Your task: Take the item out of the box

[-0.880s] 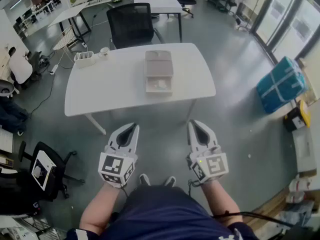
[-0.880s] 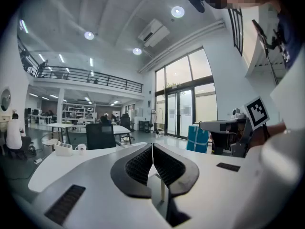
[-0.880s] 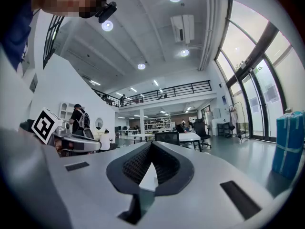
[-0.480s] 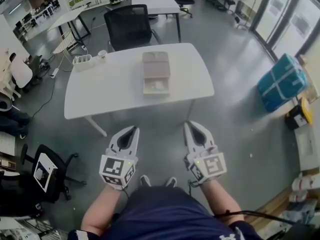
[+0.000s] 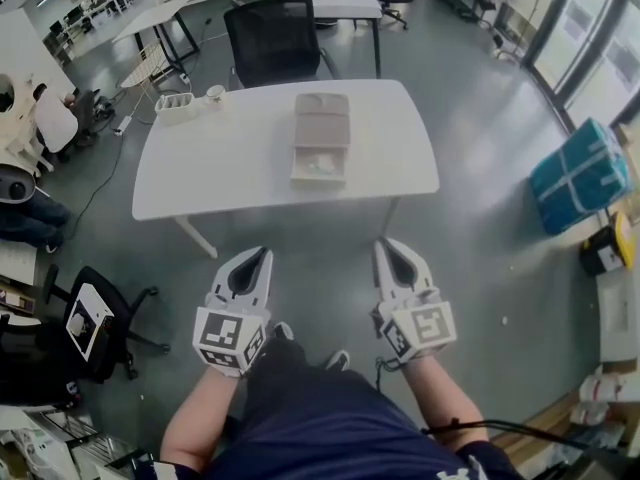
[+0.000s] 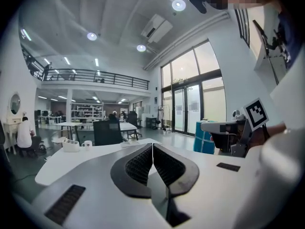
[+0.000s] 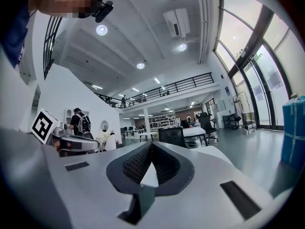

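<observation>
An open beige box (image 5: 321, 138) lies near the middle of the white table (image 5: 230, 163), its lid folded back toward the far side. A pale item (image 5: 321, 165) rests in its near compartment. My left gripper (image 5: 257, 258) and right gripper (image 5: 387, 249) hang side by side over the floor, well short of the table's near edge. Both are shut with nothing between the jaws. In the left gripper view the left gripper (image 6: 152, 149) points level at the table (image 6: 90, 157); in the right gripper view the right gripper (image 7: 151, 148) does the same.
A white holder (image 5: 174, 107) and a cup (image 5: 214, 93) stand at the table's far left corner. A black chair (image 5: 272, 41) sits behind the table, another black chair (image 5: 85, 323) at my left. A teal case (image 5: 585, 173) is on the floor at right.
The head view has shifted, so the table sits slightly higher and more to the right in it. Both grippers stay shut, low in front of the person, hardly moved.
</observation>
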Demonstrator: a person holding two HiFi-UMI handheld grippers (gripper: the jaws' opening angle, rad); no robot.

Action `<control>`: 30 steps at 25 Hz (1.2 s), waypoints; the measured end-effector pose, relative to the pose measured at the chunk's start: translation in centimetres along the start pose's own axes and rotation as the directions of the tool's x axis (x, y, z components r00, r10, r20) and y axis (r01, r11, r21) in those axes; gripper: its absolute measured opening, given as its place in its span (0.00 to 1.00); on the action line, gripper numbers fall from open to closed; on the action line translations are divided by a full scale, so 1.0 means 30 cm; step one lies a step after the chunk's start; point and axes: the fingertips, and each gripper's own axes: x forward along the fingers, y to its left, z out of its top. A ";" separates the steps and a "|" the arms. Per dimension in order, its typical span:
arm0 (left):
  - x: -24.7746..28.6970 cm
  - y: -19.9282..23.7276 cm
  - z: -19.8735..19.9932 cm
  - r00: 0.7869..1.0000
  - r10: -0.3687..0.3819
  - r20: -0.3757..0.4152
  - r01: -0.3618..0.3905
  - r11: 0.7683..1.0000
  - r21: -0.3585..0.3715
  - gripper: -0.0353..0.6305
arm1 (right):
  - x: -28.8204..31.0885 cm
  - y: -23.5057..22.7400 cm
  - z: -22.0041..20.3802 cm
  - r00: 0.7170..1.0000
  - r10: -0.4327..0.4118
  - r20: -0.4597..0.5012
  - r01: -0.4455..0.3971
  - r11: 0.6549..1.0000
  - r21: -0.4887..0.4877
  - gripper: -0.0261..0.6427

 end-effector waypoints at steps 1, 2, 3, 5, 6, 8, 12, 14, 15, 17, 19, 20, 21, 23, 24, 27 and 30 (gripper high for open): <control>0.008 0.020 0.001 1.000 0.006 0.002 -0.006 1.000 -0.001 0.10 | 0.015 -0.003 -0.009 1.000 -0.001 -0.005 0.001 1.000 0.003 0.06; 0.021 0.042 0.001 1.000 0.010 0.004 -0.010 1.000 -0.002 0.10 | 0.033 -0.005 -0.017 1.000 -0.001 -0.010 0.001 1.000 0.004 0.06; 0.038 0.068 0.001 1.000 0.012 0.007 -0.012 1.000 -0.003 0.10 | 0.056 -0.006 -0.026 1.000 -0.003 -0.014 0.003 1.000 0.004 0.06; 0.084 0.121 0.000 1.000 0.010 0.012 -0.010 1.000 -0.009 0.10 | 0.106 -0.010 -0.039 1.000 -0.013 -0.023 0.013 1.000 -0.002 0.06; 0.110 0.147 0.000 1.000 0.006 0.013 -0.005 1.000 -0.015 0.10 | 0.130 -0.014 -0.044 0.999 -0.021 -0.029 0.021 1.000 -0.005 0.06; 0.165 0.197 0.003 1.000 -0.009 0.013 0.009 1.000 -0.023 0.10 | 0.179 -0.027 -0.052 0.998 -0.044 -0.042 0.044 0.999 -0.007 0.06; 0.276 0.310 0.027 0.998 -0.055 0.020 0.056 0.998 -0.027 0.10 | 0.298 -0.049 -0.058 0.993 -0.098 -0.062 0.096 0.995 -0.021 0.06; 0.329 0.379 0.035 0.997 -0.077 0.022 0.077 0.997 -0.030 0.10 | 0.368 -0.052 -0.062 0.990 -0.125 -0.072 0.123 0.992 -0.027 0.06; 0.353 0.412 0.036 0.996 -0.087 0.023 0.088 0.996 -0.032 0.10 | 0.403 -0.050 -0.065 0.988 -0.135 -0.080 0.134 0.991 -0.028 0.06; 0.396 0.463 0.037 0.993 -0.112 0.020 0.113 0.993 -0.036 0.10 | 0.471 -0.041 -0.066 0.984 -0.151 -0.093 0.148 0.988 -0.034 0.06; 0.438 0.495 0.033 0.989 -0.146 0.012 0.146 0.989 -0.039 0.10 | 0.534 -0.031 -0.062 0.981 -0.166 -0.099 0.163 0.986 -0.040 0.06; 0.458 0.510 0.029 0.987 -0.163 0.006 0.163 0.986 -0.040 0.10 | 0.564 -0.027 -0.060 0.980 -0.174 -0.100 0.171 0.984 -0.042 0.06; 0.476 0.526 0.025 0.984 -0.178 0.002 0.178 0.983 -0.040 0.10 | 0.593 -0.022 -0.059 0.978 -0.182 -0.100 0.179 0.983 -0.043 0.06; 0.511 0.564 0.019 0.980 -0.201 -0.005 0.201 0.979 -0.041 0.10 | 0.645 -0.012 -0.061 0.975 -0.199 -0.102 0.195 0.980 -0.048 0.06; 0.528 0.583 0.017 0.978 -0.209 -0.006 0.208 0.977 -0.042 0.10 | 0.666 -0.010 -0.065 0.972 -0.207 -0.106 0.203 0.978 -0.051 0.06; 0.579 0.626 0.014 0.976 -0.219 -0.010 0.218 0.975 -0.047 0.10 | 0.717 -0.020 -0.092 0.965 -0.223 -0.139 0.215 0.974 -0.068 0.06; 0.632 0.644 0.011 0.976 -0.218 -0.019 0.217 0.975 -0.054 0.10 | 0.765 -0.060 -0.122 0.955 -0.232 -0.183 0.220 0.972 -0.081 0.06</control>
